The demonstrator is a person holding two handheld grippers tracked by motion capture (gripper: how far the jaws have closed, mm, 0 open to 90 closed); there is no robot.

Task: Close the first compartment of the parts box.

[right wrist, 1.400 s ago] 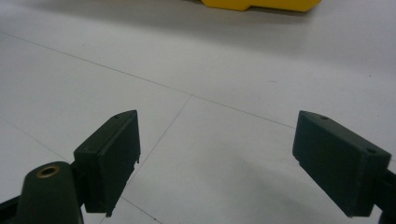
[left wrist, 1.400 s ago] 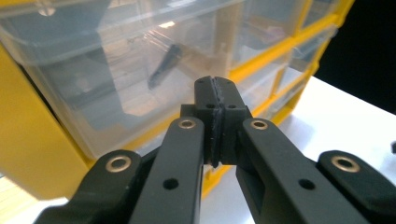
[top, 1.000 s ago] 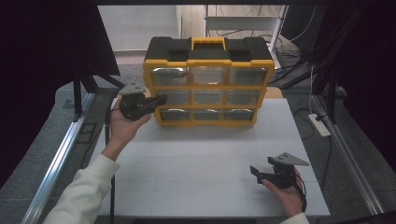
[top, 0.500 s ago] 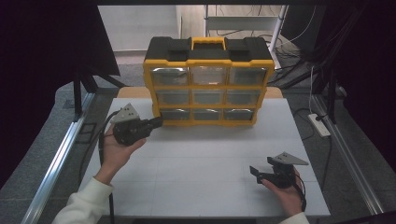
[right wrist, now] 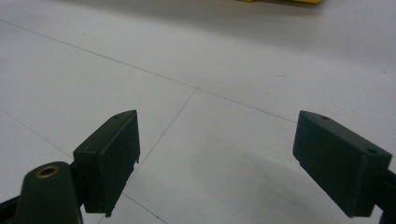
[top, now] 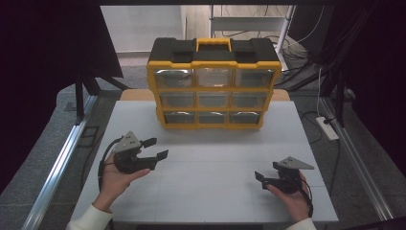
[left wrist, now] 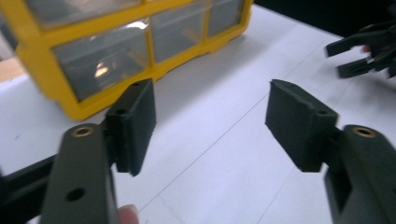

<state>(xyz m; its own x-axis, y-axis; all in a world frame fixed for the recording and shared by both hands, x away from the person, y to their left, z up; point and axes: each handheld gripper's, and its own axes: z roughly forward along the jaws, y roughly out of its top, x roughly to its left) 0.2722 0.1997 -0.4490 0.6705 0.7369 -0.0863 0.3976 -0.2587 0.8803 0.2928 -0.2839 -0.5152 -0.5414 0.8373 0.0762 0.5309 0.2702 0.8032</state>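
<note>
yellow-and-black plastic drawer organiser point(top: 214, 84) on white tabletop point(top: 206, 187): all drawers shut | left tongs point(top: 155, 149) just opened, empty | right tongs point(top: 261, 179) open, empty | nothing left in hand

A lab: framed white test table point(top: 206, 191), power strip point(top: 330, 135), trailing cables point(top: 306, 52).

We see a white table point(top: 206, 187), its top crossed by thin seam lines. On it stands a yellow organizer case point(top: 213, 84) with clear drawers, well beyond the left gripper's fingers point(top: 162, 154) and farther still from the right gripper's fingers point(top: 261, 176), bare tabletop lying under both.
</note>
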